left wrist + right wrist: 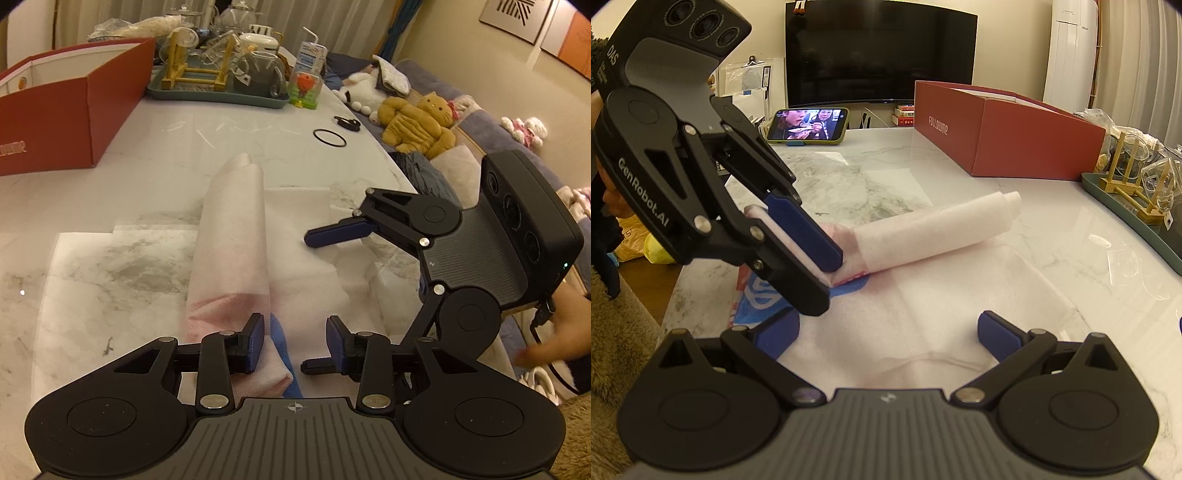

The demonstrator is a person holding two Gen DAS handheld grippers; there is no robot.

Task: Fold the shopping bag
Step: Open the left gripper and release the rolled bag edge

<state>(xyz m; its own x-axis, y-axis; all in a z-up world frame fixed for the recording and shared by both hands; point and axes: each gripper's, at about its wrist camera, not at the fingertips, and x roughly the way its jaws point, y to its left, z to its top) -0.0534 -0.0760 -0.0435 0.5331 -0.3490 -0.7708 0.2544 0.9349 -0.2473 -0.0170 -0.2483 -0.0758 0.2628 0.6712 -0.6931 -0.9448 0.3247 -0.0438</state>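
1. The left tongs (pixel 812 254) are clenched on the near end of a rolled-over fold of the shopping bag (pixel 236 236); the right-wrist view shows the white fabric pinched between the blue pads (pixel 805 232).
2. The right tongs (pixel 886 332) are released, jaws spread wide and hovering low over the flat part of the bag, with nothing between them.
3. The bag lies across the marble bench (pixel 92 206), partly flat and partly lifted into a long loose roll that runs away from the left tongs toward the red box (pixel 66 110). A blue printed patch (pixel 764 295) shows under the gripped end.
4. It looks like thin non-woven cloth: very light, limp, and likely to spring open or slide on the glossy stone. I judge it is best taken at an edge or crease, through all layers together, with the other tongs pressing the flat part down.
5. The bench's curved edge lies close on the right, with a sofa and a plush toy (pixel 417 122) below it; fabric dragged that way could slip off.
6. Open stone lies ahead of the roll. The dish tray (pixel 218 92) with its glassware, a black ring (pixel 330 138) and a propped phone (pixel 808 124) stand well apart.
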